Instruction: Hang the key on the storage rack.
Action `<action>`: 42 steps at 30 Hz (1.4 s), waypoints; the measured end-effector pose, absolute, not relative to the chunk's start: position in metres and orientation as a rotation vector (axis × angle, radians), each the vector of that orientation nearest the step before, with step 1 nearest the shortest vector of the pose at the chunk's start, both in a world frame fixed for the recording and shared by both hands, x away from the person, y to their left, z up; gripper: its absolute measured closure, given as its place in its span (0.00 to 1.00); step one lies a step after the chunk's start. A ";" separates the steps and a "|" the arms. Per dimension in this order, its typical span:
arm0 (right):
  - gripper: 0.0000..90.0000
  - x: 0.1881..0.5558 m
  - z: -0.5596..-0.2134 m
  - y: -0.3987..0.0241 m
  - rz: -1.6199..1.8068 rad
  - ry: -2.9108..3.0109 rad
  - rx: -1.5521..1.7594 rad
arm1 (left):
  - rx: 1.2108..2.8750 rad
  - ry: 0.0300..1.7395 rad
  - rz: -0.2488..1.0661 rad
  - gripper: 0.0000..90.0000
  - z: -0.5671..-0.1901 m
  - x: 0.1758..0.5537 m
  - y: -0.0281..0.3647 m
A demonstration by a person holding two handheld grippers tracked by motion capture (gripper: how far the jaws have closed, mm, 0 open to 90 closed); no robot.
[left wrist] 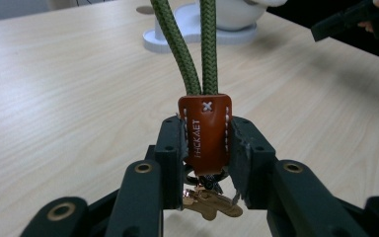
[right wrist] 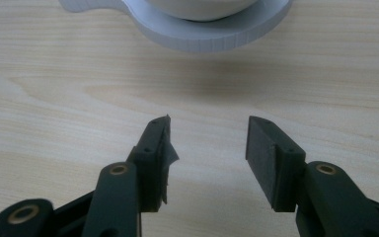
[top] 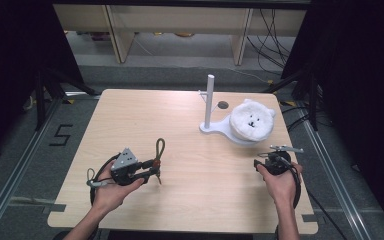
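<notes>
Two hands, high view: left hand near-left and right hand near-right, each holding one gripper above the table.
Left gripper view: left gripper clamped on one keychain, green loop pointing far.
Right gripper view: right gripper jaws parted, empty, near one white stand.

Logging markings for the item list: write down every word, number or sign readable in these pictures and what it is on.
"FHCKAET", as best it reads, stamped along the brown leather tab of the green cord keychain held in the left gripper.
White stitched "x" at that tab's top.
"5" marked on the floor left of the table.
</notes>
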State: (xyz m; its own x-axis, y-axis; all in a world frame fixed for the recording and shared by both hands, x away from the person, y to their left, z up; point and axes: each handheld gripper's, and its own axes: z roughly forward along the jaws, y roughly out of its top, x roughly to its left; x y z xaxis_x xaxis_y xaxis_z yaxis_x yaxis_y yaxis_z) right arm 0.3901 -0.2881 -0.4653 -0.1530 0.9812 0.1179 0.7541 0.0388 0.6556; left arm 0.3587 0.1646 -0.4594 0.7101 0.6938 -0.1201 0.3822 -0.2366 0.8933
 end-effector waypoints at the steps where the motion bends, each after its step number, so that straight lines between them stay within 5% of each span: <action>1: 0.59 0.390 -0.465 -0.288 0.854 1.960 1.753 | 1.847 0.833 0.372 0.75 -0.459 0.360 0.164; 42: 0.59 0.389 -0.465 -0.288 0.851 1.957 1.757 | 1.800 0.665 0.487 0.75 -0.436 0.404 0.128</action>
State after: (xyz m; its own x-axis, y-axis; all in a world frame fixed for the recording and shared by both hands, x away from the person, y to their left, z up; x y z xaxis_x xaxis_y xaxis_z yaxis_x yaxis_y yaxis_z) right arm 0.3885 -0.2877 -0.4645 -0.1497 0.9818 0.1170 0.7549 0.0371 0.6548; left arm 0.4040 0.1283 -0.4358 0.7578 0.6525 0.0047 0.2006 -0.2398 0.9499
